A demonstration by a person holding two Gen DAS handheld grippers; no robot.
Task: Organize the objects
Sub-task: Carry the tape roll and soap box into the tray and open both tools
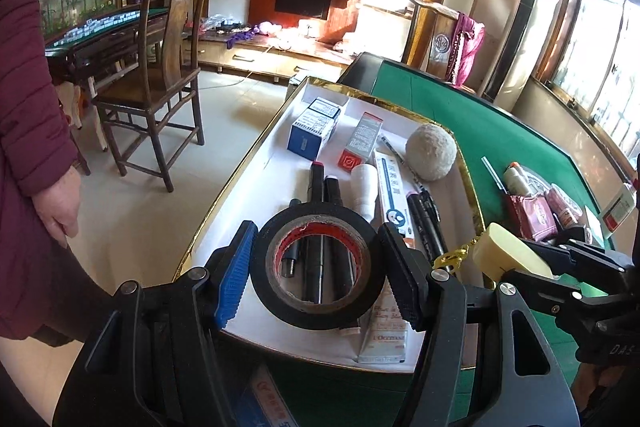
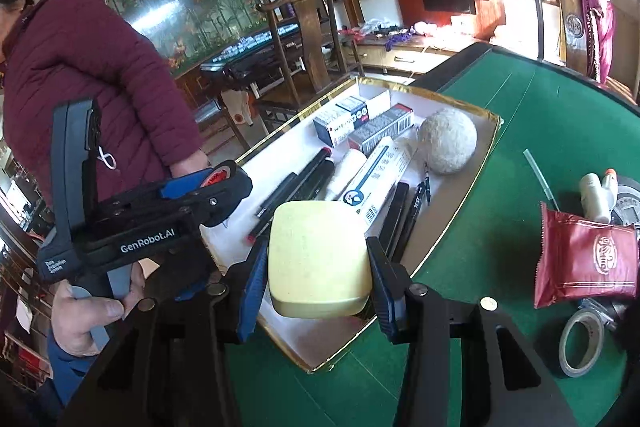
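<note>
My left gripper (image 1: 318, 265) is shut on a black tape roll (image 1: 316, 311) with a red inner core, held over the near end of the white gold-rimmed tray (image 1: 240, 211). My right gripper (image 2: 318, 277) is shut on a pale yellow rounded box (image 2: 318, 259), above the tray's (image 2: 312, 339) near part. In the right wrist view the left gripper (image 2: 224, 187) with the tape roll (image 2: 218, 175) sits to the left, gripped by a hand. The yellow box (image 1: 508, 251) shows at right in the left wrist view. The tray holds markers (image 1: 320, 187), small boxes (image 1: 314, 129), tubes and a fuzzy ball (image 1: 431, 151).
On the green table (image 2: 540, 115) to the right of the tray lie a red packet (image 2: 586, 259), a white bottle (image 2: 598, 197), a grey tape roll (image 2: 580, 345) and a thin straw. A person in a maroon jacket (image 2: 92, 75) stands left. Wooden chairs (image 1: 168, 67) stand beyond.
</note>
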